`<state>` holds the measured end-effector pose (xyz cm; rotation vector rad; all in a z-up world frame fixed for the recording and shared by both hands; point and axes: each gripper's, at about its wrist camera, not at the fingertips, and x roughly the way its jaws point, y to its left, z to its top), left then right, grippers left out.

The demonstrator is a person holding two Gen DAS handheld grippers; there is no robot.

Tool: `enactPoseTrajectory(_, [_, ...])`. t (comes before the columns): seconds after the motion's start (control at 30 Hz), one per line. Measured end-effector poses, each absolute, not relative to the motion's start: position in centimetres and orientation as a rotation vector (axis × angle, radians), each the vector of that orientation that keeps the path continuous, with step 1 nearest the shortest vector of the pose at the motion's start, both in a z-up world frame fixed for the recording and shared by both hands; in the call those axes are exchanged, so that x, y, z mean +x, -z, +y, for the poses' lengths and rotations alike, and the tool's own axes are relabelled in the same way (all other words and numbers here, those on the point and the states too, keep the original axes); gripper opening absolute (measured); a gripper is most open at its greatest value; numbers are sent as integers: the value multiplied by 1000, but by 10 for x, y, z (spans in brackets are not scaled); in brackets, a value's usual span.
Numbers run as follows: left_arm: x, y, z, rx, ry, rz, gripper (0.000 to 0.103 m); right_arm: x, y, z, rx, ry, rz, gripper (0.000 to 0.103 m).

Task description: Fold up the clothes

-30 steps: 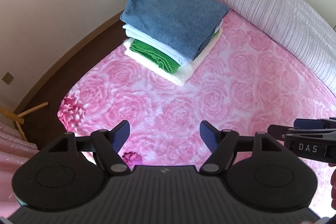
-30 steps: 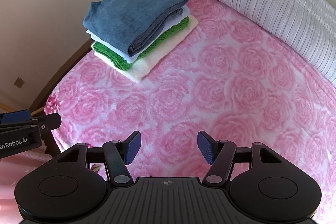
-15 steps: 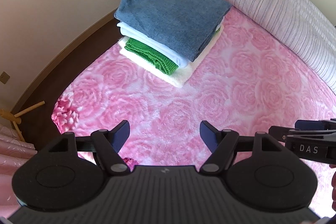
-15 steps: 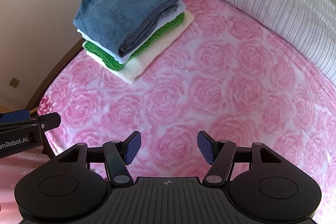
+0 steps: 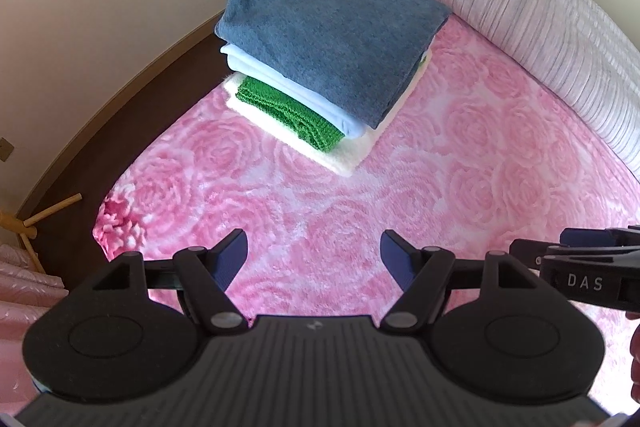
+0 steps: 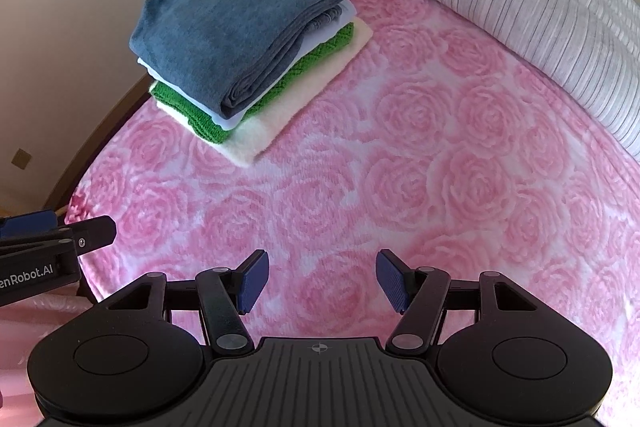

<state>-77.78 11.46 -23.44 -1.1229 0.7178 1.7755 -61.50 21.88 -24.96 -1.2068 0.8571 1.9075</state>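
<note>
A stack of folded clothes (image 5: 328,43) lies on the far left part of the bed: a blue-grey garment on top, a white one, a green knit (image 5: 288,111) and a cream one at the bottom. It also shows in the right wrist view (image 6: 240,31). My left gripper (image 5: 312,259) is open and empty, above the pink rose blanket (image 5: 440,187), well short of the stack. My right gripper (image 6: 322,279) is open and empty, also over the blanket. Each gripper's side shows in the other's view.
A striped pale pillow roll (image 5: 520,7) runs along the back right of the bed. The wall and dark floor (image 5: 100,147) lie left of the bed edge. A wooden stand (image 5: 24,223) is at the lower left.
Both grippers have moved forward toward the stack, which now looks larger and closer. Both stay open and empty.
</note>
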Motion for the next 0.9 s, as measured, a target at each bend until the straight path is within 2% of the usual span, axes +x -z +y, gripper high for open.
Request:
enactPoseTrajectory(0.47, [-779, 228, 118, -1091, -1788, 701, 70, -621, 238, 223, -1163, -1921, 842, 63])
enactPoseTrajectory(0.9, [-765, 198, 89, -965, -1858, 654, 70, -609, 216, 197, -1101, -1955, 827, 63])
